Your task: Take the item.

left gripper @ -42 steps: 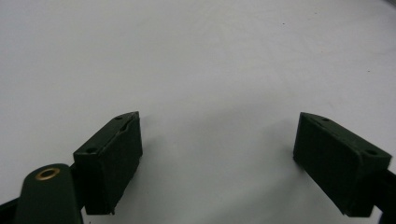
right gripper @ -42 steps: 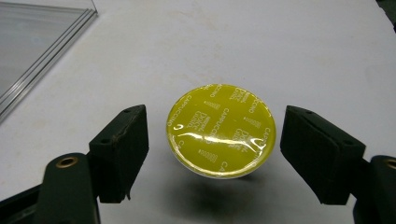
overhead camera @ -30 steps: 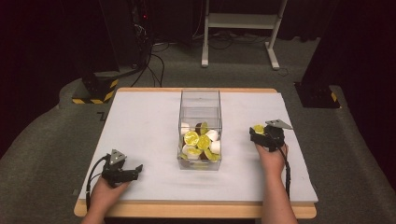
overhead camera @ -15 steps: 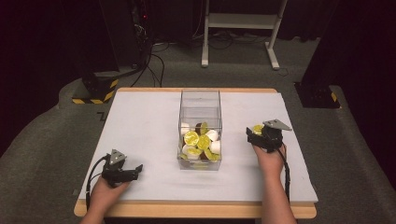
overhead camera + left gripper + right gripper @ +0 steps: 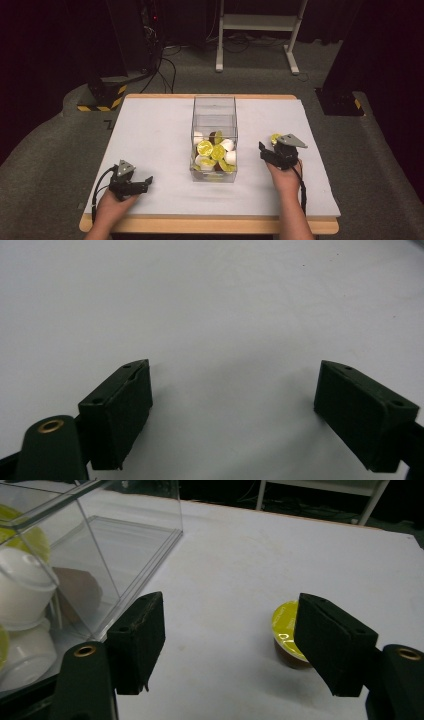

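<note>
White foam covers the surface (image 5: pixel 150 130). At its near left, your left tongs (image 5: pixel 145 181) rest with jaws spread wide on nothing. The clear plastic box (image 5: pixel 214 107) of coffee capsules stands mid-surface. To its right, your right tongs (image 5: pixel 262 150) have just been closing, half open and empty; the yellow-lidded capsule (image 5: pixel 285 630) stands beyond the right jaw.
</note>
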Available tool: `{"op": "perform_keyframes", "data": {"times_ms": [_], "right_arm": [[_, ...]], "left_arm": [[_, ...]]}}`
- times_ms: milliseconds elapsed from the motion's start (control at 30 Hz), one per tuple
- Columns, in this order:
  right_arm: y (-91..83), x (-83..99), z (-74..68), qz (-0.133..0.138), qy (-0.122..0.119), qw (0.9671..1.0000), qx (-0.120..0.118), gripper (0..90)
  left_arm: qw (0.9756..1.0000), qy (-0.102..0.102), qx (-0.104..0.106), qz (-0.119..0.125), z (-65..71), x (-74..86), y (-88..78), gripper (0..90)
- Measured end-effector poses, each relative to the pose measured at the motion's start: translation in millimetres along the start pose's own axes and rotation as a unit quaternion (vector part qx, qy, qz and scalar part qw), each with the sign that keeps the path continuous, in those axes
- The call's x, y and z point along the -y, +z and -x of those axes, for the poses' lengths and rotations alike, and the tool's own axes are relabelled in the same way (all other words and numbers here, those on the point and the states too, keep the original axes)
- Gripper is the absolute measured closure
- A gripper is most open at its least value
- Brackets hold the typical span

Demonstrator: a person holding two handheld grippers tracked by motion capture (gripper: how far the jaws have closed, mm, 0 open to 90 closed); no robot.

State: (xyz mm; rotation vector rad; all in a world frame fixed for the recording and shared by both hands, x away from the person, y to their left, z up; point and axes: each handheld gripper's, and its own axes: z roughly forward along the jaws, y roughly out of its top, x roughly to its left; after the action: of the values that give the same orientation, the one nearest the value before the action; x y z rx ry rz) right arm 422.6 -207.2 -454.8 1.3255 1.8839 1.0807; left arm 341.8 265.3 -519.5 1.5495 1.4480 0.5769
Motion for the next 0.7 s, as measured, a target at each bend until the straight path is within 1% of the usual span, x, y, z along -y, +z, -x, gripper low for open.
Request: {"op": "perform_keyframes", "data": {"times_ms": [100, 200, 300, 400, 500, 700], "right_arm": [[-2.3, 2.3, -5.1, -0.003, -0.001, 1.0, -0.007, 29.3], [-3.9, 5.5, -10.1, -0.007, -0.008, 0.9999, -0.012, 29.5], [-5.3, 9.7, -13.4, -0.011, -0.007, 0.9998, -0.015, 29.9], [-6.7, 11.8, -16.6, -0.012, -0.001, 0.9998, -0.017, 29.0], [-8.4, 17.1, -22.3, -0.021, -0.008, 0.9995, -0.02, 28.5], [-13.8, 32.4, -32.2, -0.048, -0.007, 0.9983, -0.031, 26.2]], "left_arm": [[1.0, -0.003, 0.0, 0.003, 0.3, 0.1, 0.4, 15.7], [1.0, -0.003, 0.001, 0.002, 0.2, 0.0, 0.3, 15.7], [1.0, -0.004, 0.001, 0.002, 0.2, 0.0, 0.4, 15.7], [1.0, -0.005, 0.001, 0.002, 0.3, 0.0, 0.4, 15.7], [1.0, -0.005, 0.002, 0.002, 0.2, 0.0, 0.4, 15.6], [1.0, -0.005, 0.002, 0.002, 0.2, 0.0, 0.4, 15.6]]}}
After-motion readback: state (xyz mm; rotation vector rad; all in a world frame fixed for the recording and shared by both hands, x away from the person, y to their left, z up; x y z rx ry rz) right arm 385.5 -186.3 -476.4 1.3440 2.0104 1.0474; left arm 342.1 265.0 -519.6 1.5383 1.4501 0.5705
